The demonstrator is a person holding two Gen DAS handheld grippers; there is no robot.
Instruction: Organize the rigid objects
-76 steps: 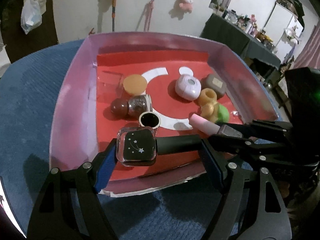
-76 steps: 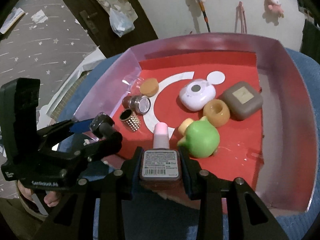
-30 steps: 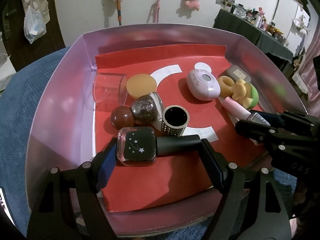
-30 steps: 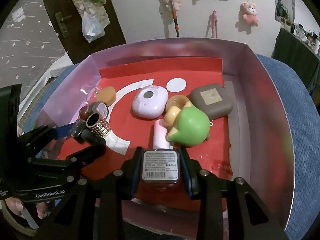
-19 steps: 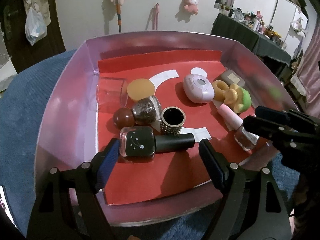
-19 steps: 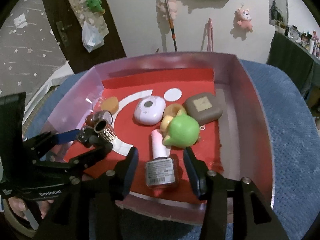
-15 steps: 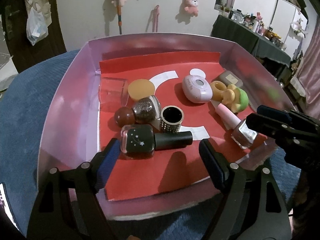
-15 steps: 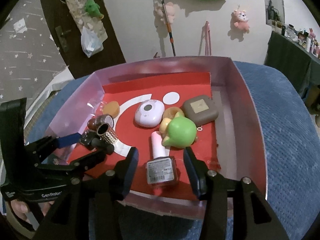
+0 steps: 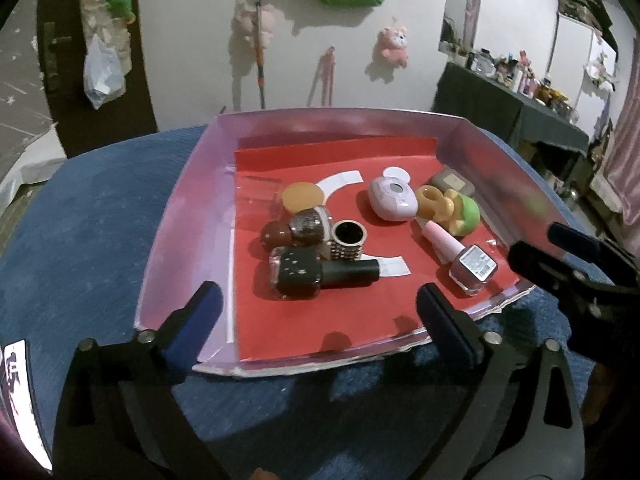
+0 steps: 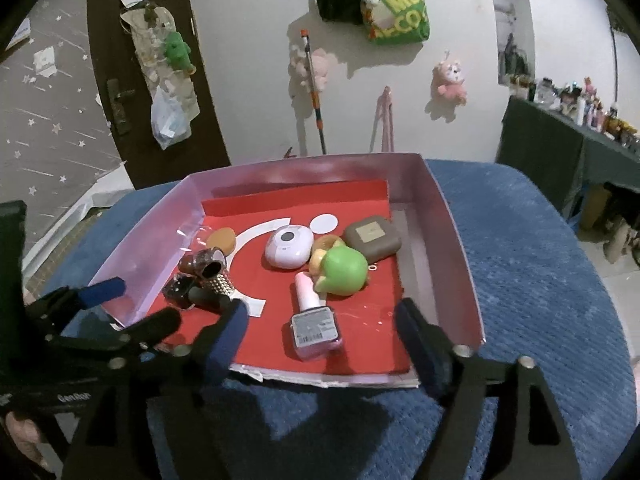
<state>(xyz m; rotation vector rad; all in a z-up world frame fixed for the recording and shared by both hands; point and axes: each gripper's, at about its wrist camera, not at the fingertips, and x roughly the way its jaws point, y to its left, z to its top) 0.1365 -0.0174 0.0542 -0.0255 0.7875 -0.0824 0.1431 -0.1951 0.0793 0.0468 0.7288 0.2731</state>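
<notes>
Both grippers hang just outside the near edge of the pink tray (image 9: pixel 188 200), jaws spread wide and holding nothing. The left gripper (image 9: pixel 318 308) faces the black nail polish bottle (image 9: pixel 316 274), which lies on its side on the tray's red floor, cap pointing right, touching the studded gold ring (image 9: pixel 349 240) behind it. The right gripper (image 10: pixel 320 330) faces the pink nail polish bottle (image 10: pixel 314 316), lying flat with its label up and its pale cap reaching toward the green toy (image 10: pixel 344 270). Farther back sit a lilac case (image 10: pixel 288 246) and a brown square case (image 10: pixel 372 238) (the 2 are close but apart). The tray rests on a blue cushioned surface (image 10: pixel 540 260).
</notes>
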